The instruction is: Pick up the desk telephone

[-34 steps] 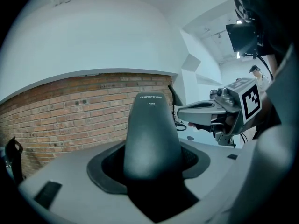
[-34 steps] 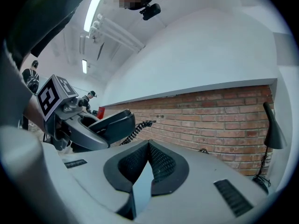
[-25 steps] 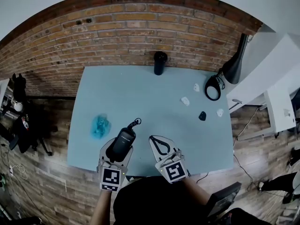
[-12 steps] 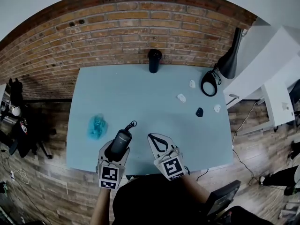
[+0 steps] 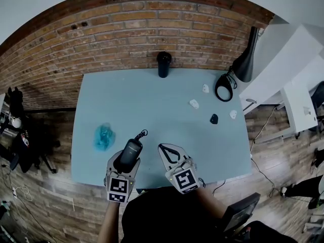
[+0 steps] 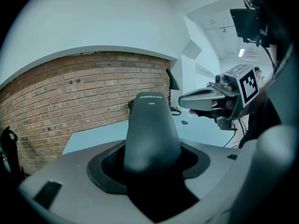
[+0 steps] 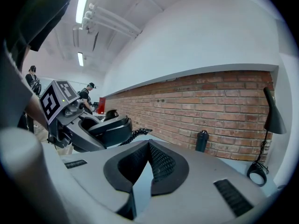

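Note:
The desk telephone's black handset [image 5: 131, 149] is held above the near edge of the light blue table [image 5: 152, 100], with my left gripper [image 5: 127, 161] shut on it. Its coiled cord [image 5: 142, 133] trails off its far end. In the left gripper view the handset [image 6: 150, 129] fills the space between the jaws. My right gripper [image 5: 164, 149] hovers just to the right, shut and with nothing in it; its ribbed pads [image 7: 156, 162] meet at the tips. The right gripper view shows the handset [image 7: 110, 129] in the left gripper from the side. No telephone base is in sight.
A black cylinder [image 5: 163, 64] stands at the table's far edge by the brick wall. A crumpled blue item [image 5: 104, 135] lies on the left. At the right are a black lamp [image 5: 245, 62], its ring base [image 5: 223, 87], small white pieces [image 5: 194, 104] and a small black piece [image 5: 214, 119].
Both grippers keep their places and the handset stays in the left one. Only the head view has shifted a little.

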